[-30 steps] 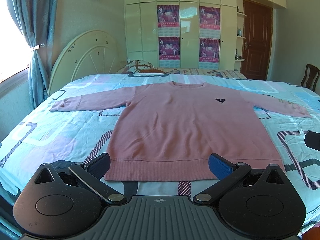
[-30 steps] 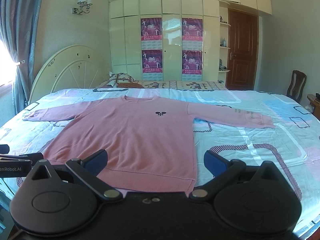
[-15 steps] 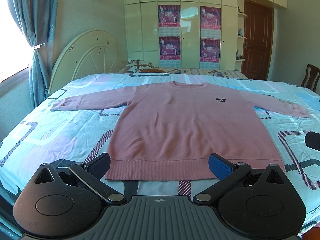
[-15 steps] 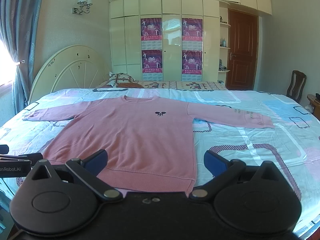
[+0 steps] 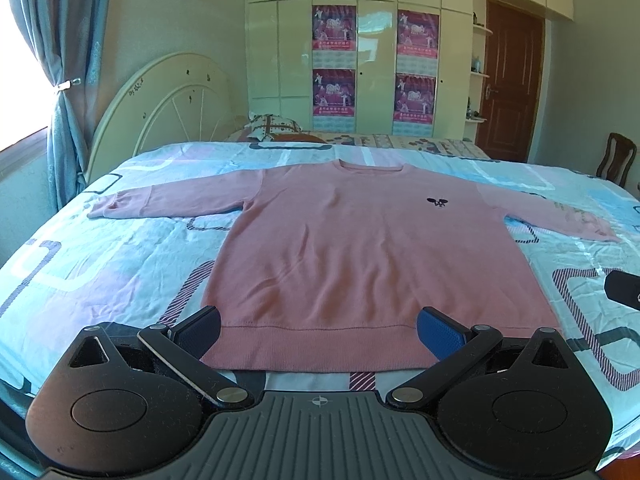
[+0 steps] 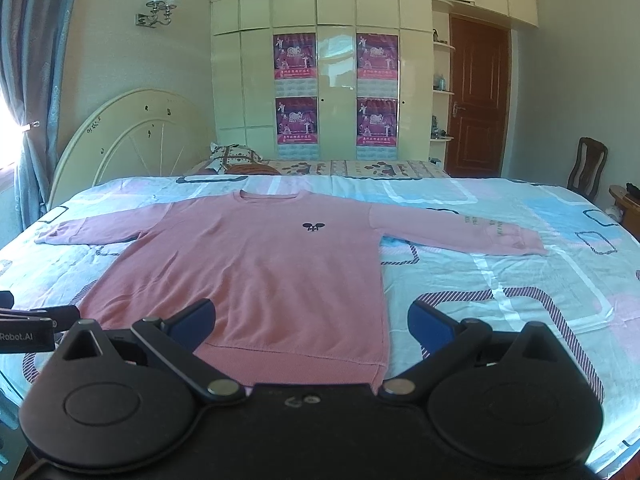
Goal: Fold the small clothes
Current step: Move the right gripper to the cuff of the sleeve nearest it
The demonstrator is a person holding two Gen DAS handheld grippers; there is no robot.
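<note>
Left wrist view: the left gripper hangs spread wide and empty at lower centre, framing the hem of a pink sweater lying flat mid-frame on a patterned bedsheet.

Right wrist view: the right gripper is likewise spread and empty over the sweater's lower right corner. Pinching the sheet along with the hem could drag both.

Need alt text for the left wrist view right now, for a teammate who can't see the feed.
A pink sweater lies flat and unfolded on a patterned bedspread, sleeves spread to both sides, hem nearest the camera. The left gripper hovers at the hem, jaws open and holding nothing.
</note>
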